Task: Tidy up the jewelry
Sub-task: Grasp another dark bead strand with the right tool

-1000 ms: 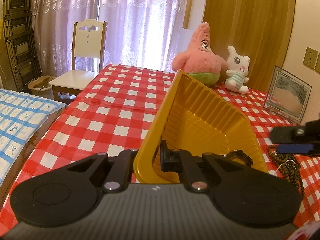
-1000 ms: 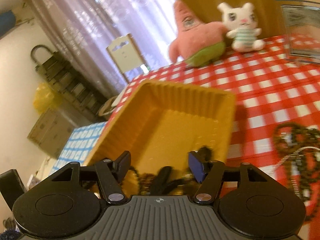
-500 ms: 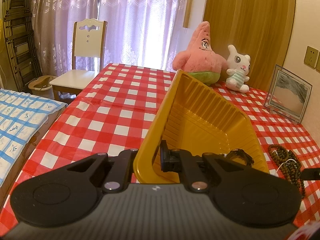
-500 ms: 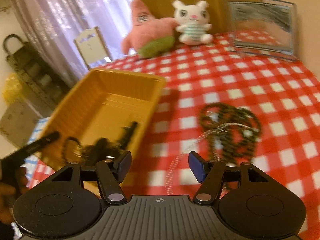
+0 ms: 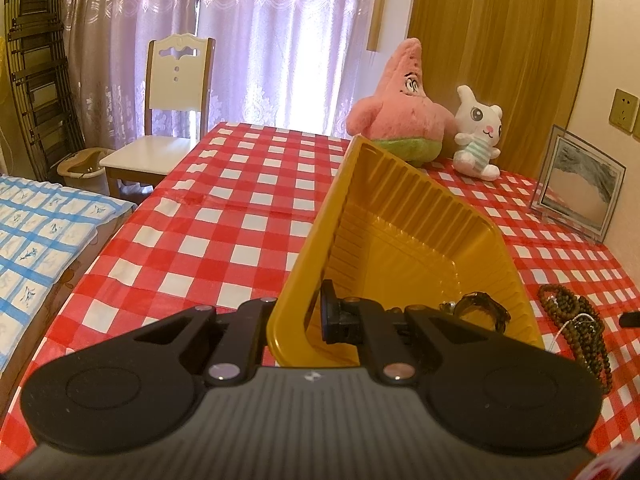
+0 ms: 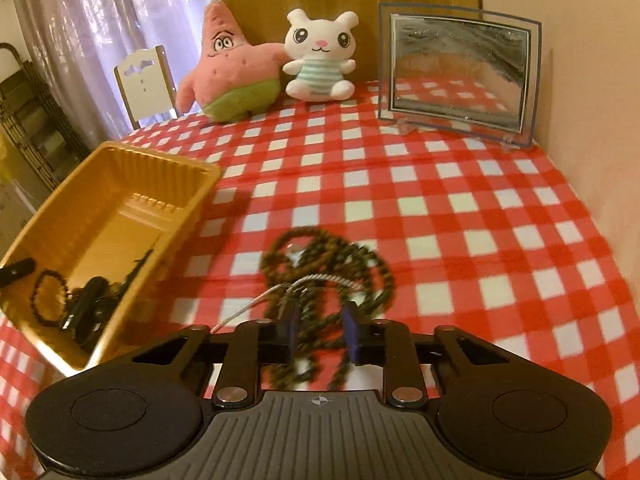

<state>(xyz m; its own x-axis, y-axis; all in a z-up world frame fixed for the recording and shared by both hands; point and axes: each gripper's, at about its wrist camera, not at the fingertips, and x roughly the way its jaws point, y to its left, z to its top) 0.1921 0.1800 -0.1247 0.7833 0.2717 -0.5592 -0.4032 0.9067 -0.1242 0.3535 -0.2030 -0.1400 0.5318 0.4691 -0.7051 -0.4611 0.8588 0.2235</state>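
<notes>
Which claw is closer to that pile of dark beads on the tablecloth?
The right claw. Its jaws have just been closing around the dark bead necklace, strands between them. The left claw is off to the side, clamped on the yellow tray rim.

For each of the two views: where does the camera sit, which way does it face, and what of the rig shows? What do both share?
Left wrist: on the left gripper, facing across the table toward the curtains; its jaws are shut on the yellow tray's rim.
Right wrist: on the right gripper, angled down at the beads; its jaws have just been closing around them.
Shared: tray, beads, pink plush, bunny, picture frame.
</notes>
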